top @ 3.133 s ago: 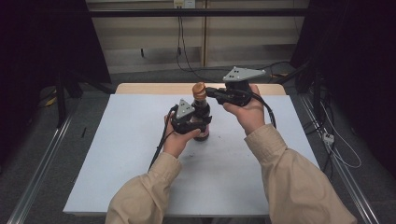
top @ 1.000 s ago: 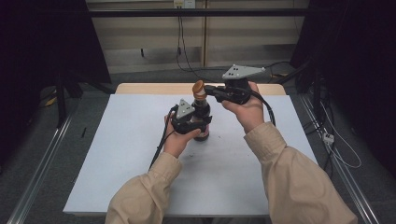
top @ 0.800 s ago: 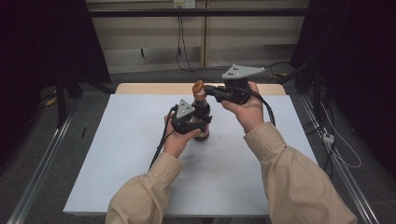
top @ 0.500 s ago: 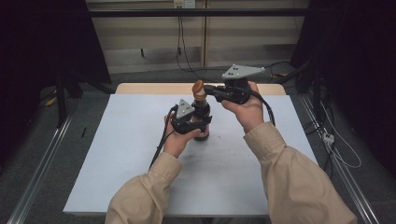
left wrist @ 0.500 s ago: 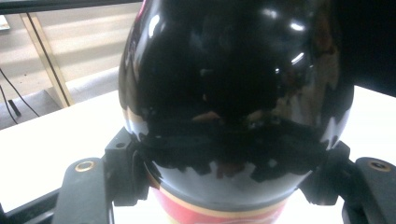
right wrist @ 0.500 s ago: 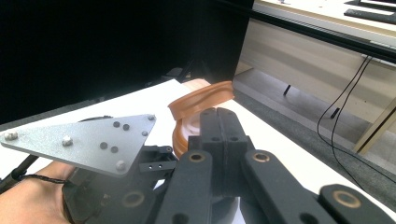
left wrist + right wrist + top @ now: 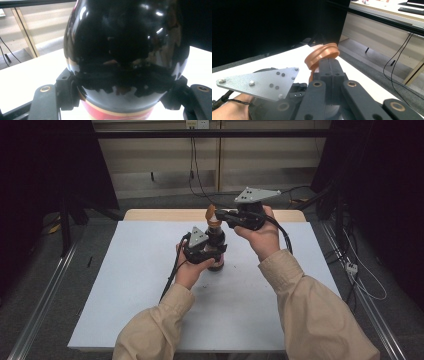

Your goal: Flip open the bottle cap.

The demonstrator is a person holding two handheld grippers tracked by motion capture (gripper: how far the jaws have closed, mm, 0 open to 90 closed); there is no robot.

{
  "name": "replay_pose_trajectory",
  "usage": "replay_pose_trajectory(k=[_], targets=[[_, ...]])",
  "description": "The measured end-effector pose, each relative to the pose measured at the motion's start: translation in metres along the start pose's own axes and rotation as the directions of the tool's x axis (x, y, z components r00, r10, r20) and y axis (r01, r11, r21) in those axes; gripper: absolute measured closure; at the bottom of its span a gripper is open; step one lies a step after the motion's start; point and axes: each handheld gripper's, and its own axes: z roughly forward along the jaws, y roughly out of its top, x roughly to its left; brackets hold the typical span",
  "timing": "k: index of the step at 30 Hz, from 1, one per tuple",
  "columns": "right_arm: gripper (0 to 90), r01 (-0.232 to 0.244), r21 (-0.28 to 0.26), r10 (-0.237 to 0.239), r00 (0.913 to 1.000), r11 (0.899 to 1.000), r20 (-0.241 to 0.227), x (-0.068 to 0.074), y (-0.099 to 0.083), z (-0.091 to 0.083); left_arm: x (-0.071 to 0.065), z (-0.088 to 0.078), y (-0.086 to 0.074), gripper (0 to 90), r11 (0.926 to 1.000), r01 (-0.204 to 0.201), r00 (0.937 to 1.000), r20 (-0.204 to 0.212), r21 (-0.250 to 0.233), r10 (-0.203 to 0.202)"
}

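Centrally on the table (image 7: 125, 285): a dark bottle (image 7: 217, 251), upright on the white sheet, landmark for everything else.

Left of the bottle and low: left hand (image 7: 190, 270) wrapped round the left gripper (image 7: 206, 251), sleeve running down toward the near edge, cable trailing from the gripper back along the forearm. Jaws clamped on the bottle's body from both sides, grey plate facing up just left of the neck. Seen from the left gripper view: glossy black belly of the bottle (image 7: 125, 50) right up close, black pads (image 7: 67, 92) pressed against its sides, red band with a pale edge below the pads, white sheet behind on either side.

On top of the bottle: brown cap (image 7: 212, 215), flipped up and tilted, hinged open above the neck.

Right of the bottle and higher: right hand (image 7: 260, 235) holding the right gripper (image 7: 223, 218) level, pointed leftward at the cap, grey plate on top, cable looping off behind the wrist. Jaws pinched fully together on the cap's lower edge. Seen from the right gripper view: the two black jaws pressed flat against each other, brown cap (image 7: 323, 56) standing tilted just beyond their tips, left gripper's grey plate (image 7: 259, 82) below and left of the cap.
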Motion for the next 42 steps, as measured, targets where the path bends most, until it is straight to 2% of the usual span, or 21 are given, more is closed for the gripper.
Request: replay_pose_trajectory(k=[14, 32, 42], targets=[[90.0, -0.002, 0.002, 0.002, 1.0000, 1.000, 0.007, -0.0006, 0.0006, 0.0006, 0.0007, 0.0004, -0.0005, 30.1, 1.0000, 0.004, 1.0000, 0.002, -0.003, -0.004], [90.0, -0.013, -0.019, 0.012, 0.9997, 1.000, -0.021, 0.0034, 0.0048, 0.0054, -0.0013, 0.0008, -0.0008, 30.0, 0.9999, 0.003, 0.9999, -0.013, -0.010, -0.003], [90.0, -0.004, -0.030, 0.004, 0.9998, 1.000, -0.020, 0.0025, 0.0043, -0.0001, -0.0006, 0.0005, -0.0025, 29.6, 0.9997, -0.003, 0.9999, -0.011, -0.022, 0.003]])
